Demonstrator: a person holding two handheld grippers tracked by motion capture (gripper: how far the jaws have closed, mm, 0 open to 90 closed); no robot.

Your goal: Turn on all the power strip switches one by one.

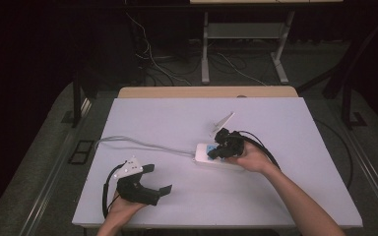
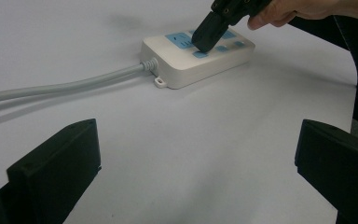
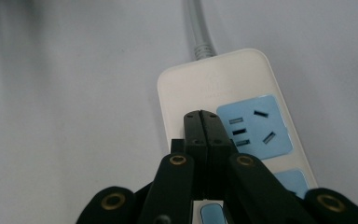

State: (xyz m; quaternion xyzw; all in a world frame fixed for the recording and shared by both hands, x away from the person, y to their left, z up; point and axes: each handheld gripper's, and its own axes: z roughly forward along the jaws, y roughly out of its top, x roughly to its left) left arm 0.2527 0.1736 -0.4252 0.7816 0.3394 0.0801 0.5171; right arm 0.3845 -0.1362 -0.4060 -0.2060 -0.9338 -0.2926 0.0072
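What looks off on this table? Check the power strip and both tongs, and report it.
Nothing stands out. The power strip lies flat on the table, casing intact, cable trailing left. The right tongs, shut, press its top beside a blue socket; the left tongs hang open, apart.

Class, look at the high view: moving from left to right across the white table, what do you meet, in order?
Left gripper → grey cable → white power strip → right gripper, its closed tips on the strip → the person's right hand.

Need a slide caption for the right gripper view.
Shut right gripper tips on the white power strip beside its blue socket.
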